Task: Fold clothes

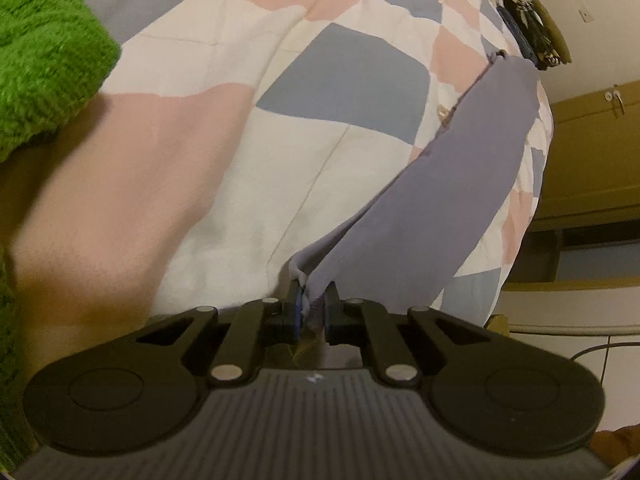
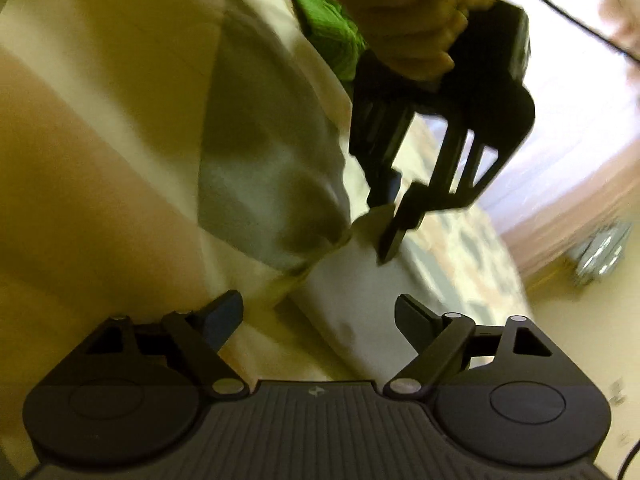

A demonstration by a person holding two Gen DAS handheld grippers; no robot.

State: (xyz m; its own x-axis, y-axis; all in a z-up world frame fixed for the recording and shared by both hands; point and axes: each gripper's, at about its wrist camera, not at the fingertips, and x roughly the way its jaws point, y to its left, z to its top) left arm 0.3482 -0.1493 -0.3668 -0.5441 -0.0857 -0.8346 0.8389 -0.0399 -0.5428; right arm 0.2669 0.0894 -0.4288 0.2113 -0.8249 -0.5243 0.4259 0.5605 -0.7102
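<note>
Left tongs (image 1: 314,300) clamp narrow on the near corner of the long grey-lavender cloth garment (image 1: 460,184), stretched over the pink, blue and cream checked bedspread (image 1: 340,72). Right of that corner, the right tongs (image 2: 319,312) gape wide, empty. This looks like the gripping step; next, the right needs its own corner.

Patchwork bedspread (image 1: 344,80) (pastel), wooden cabinet (image 1: 592,152) beyond.
</note>
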